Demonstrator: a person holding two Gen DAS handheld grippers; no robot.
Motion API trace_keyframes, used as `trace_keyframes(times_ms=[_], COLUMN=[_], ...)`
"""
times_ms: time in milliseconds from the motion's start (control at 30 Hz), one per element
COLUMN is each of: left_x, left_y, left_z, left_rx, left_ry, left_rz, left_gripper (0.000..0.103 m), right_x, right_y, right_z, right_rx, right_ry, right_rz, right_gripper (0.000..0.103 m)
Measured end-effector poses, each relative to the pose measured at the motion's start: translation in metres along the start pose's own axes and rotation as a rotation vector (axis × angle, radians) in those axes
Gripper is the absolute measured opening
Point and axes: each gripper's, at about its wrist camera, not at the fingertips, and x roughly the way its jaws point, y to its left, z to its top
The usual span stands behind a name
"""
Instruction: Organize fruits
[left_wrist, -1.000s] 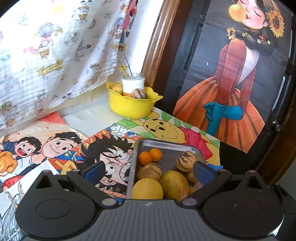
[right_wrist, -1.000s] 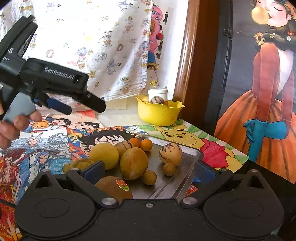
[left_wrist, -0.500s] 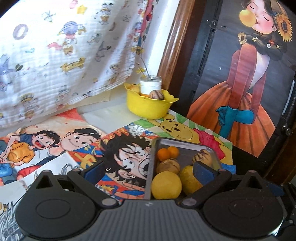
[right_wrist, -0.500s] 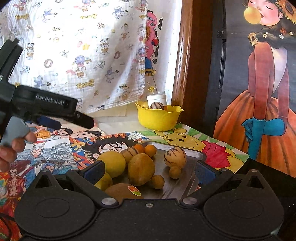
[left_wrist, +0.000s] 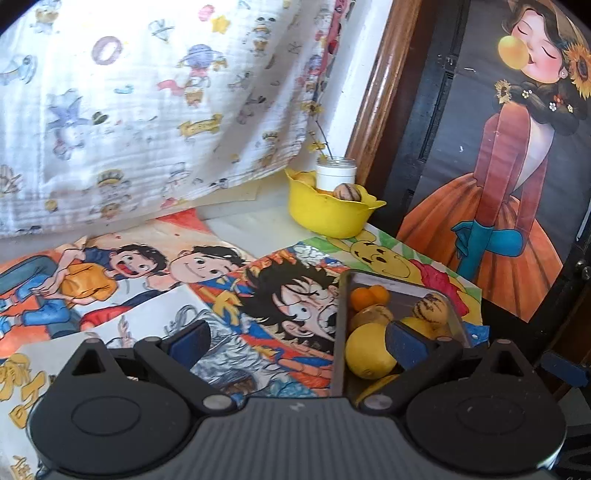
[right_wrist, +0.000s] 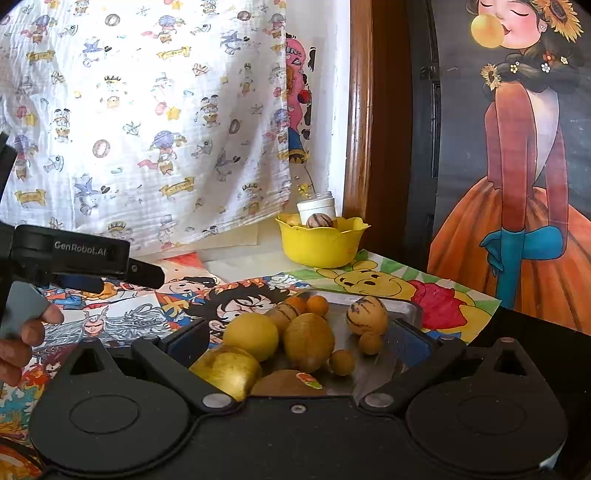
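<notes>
A metal tray holds several fruits: a yellow round fruit, a tan oval fruit, a striped melon, small oranges and a stickered kiwi. My right gripper is open and empty, hovering just in front of the tray. My left gripper is open and empty over the cartoon mat left of the tray; it also shows at the left of the right wrist view. A yellow bowl with a striped fruit stands behind.
A white jar stands behind the yellow bowl. A printed cloth hangs at the back. A wooden frame and a painted poster stand at the right. Cartoon mats cover the table.
My left gripper has moved left, away from the tray and over the cartoon mat. My right gripper has drawn back slightly and risen; the fruits have not moved.
</notes>
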Motion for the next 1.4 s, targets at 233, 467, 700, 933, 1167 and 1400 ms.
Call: trace_keyframes(times_ms=[233,467,700,933,1167,1400], left_x=[-0.016,-0.032,-0.045,-0.06,-0.078,-0.096], left_y=[0.011,0.02,0.03,0.041,0.051,0.059], left_z=[-0.009,-0.018,-0.029,-0.043,-0.052,-0.061], left_rx=[0.018,0.045,0.085,0.118,0.134,0.153], left_ry=[-0.014,-0.036,-0.058,-0.064,-0.078,-0.095], left_rz=[0.024,0.038,0.057,0.054,0.065,0.079], left_gripper=[0.103,0.103,0.103,0.103,0.103,0.103], right_x=[-0.009,-0.019,-0.031,-0.044,-0.057,-0.07], right_y=[0.012,0.028,0.041,0.056,0.075,0.085], right_z=[0.0,-0.004,-0.012,-0.023,-0.029,-0.031], right_rx=[0.012,-0.005,-0.006,-0.002,-0.025,-0.043], right_ry=[-0.002,-0.014,-0.043,-0.079,-0.079,-0.09], right_rz=[-0.006,-0.018,-0.056,-0.105,-0.081,-0.097], right_gripper=[0.103,0.103,0.103,0.103,0.103,0.103])
